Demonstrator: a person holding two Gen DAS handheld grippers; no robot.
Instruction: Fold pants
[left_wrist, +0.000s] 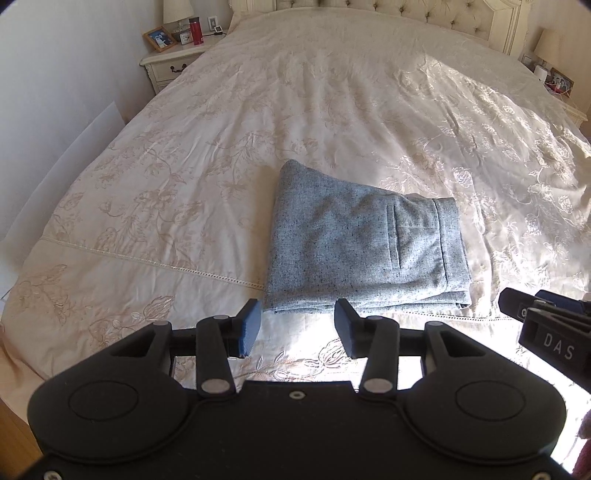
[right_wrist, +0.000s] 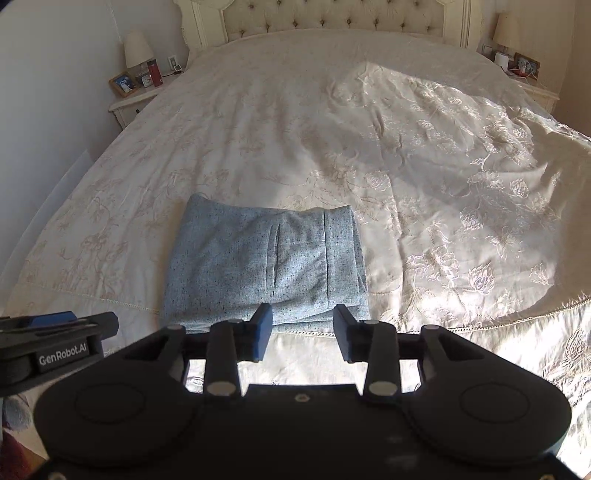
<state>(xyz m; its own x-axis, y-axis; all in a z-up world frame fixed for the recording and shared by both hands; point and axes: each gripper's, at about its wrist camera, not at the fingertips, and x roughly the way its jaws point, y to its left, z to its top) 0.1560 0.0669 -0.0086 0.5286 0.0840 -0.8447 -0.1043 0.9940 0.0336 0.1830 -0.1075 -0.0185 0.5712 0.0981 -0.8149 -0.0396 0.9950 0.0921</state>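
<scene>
Grey speckled pants lie folded into a compact rectangle on the cream bedspread, a back pocket slit facing up. My left gripper hovers just short of the bundle's near edge, open, with nothing between its blue pads. In the right wrist view the same folded pants lie ahead and slightly left. My right gripper stands open at their near right corner, also empty. Each gripper shows at the edge of the other's view: the right gripper and the left gripper.
The wide bed stretches ahead to a tufted headboard. A nightstand at the far left carries a lamp, a photo frame, a clock and a red bottle. Another nightstand with a lamp stands far right. Sunlight falls across the bed's right half.
</scene>
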